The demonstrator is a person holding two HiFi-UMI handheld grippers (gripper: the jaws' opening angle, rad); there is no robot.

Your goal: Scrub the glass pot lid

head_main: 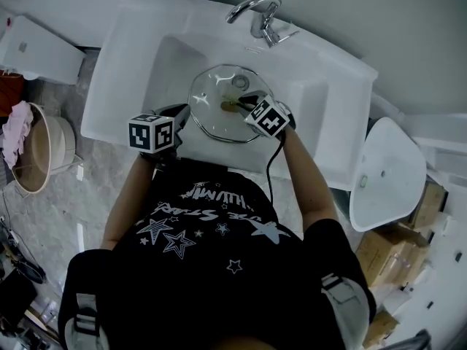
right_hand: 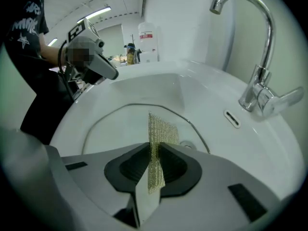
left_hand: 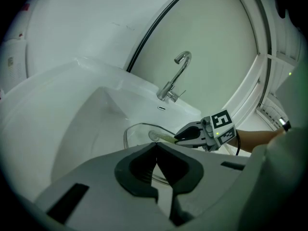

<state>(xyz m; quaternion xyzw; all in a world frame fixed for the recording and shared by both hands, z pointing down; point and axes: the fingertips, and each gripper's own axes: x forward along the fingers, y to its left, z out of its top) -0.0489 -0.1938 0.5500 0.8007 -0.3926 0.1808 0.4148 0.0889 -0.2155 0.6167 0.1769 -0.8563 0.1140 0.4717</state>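
Observation:
The round glass pot lid (head_main: 217,86) lies tilted in the white sink basin (head_main: 164,64). My left gripper (head_main: 184,115) is at the lid's left rim, and in the left gripper view its jaws (left_hand: 155,146) stand shut with the glass lid (left_hand: 139,133) edge running between them. My right gripper (head_main: 245,102) hangs over the middle of the lid, shut on a gold mesh scrubbing cloth (right_hand: 161,129) that sticks out past the jaws (right_hand: 155,151) toward the glass lid (right_hand: 115,126). The left gripper view also has the right gripper (left_hand: 191,133) and the cloth (left_hand: 163,137) above the lid.
A chrome faucet (head_main: 257,13) stands at the back of the sink, right of the lid. A white toilet (head_main: 387,173) is to the right, cardboard boxes (head_main: 390,250) behind it. A basket (head_main: 40,148) with pink cloth sits on the floor at left.

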